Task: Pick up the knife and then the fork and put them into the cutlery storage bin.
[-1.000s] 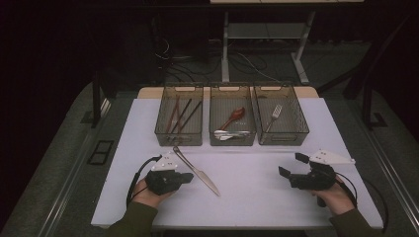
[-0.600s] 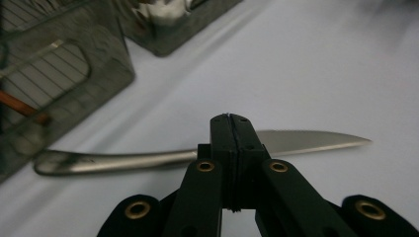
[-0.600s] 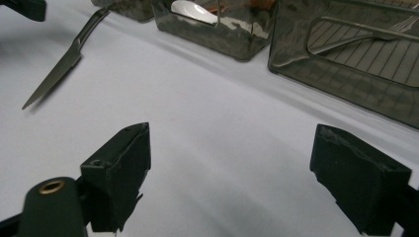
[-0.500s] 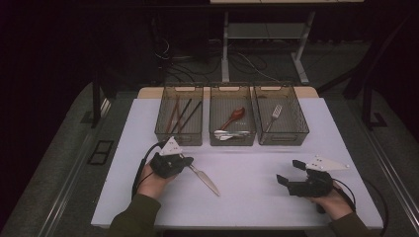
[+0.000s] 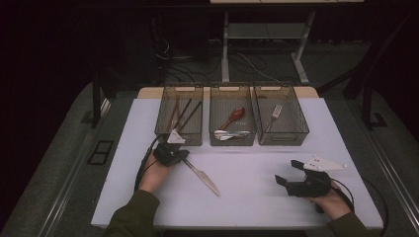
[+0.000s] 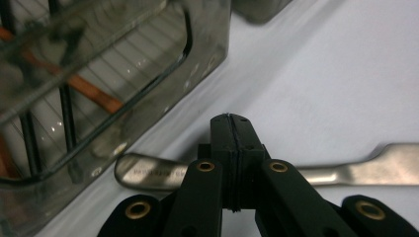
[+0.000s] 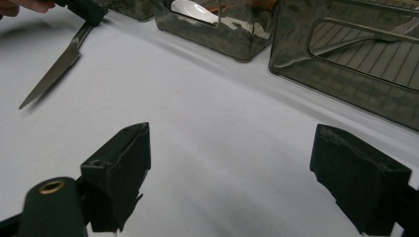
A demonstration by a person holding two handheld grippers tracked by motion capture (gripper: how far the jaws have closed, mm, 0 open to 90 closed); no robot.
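Note:
A steel table knife [image 5: 202, 177] lies slanted on the white table top, its blade toward the person. My left gripper [image 5: 177, 154] sits over the knife's handle end, just in front of the left bin [image 5: 163, 129]. In the left gripper view its jaws [image 6: 230, 121] are pressed together with nothing between them, and the knife handle [image 6: 148, 173] runs crosswise beneath them. My right gripper [image 5: 286, 173] rests low at the right with its jaws wide apart [image 7: 230, 163] over bare table. The knife [image 7: 54, 69] also appears far off in the right gripper view.
Three smoky see-through bins stand in a row at the back. The left one holds chopsticks [image 5: 177, 112], the middle bin [image 5: 232, 140] a red spoon and a metal spoon, the right bin [image 5: 301, 129] a fork [image 5: 274, 114]. The table's front edge [image 5: 237, 226] runs close to both hands.
The left hand has slid away from the person toward the left bin, up along the knife to its handle end. The knife lies where it was. The right gripper has barely shifted.

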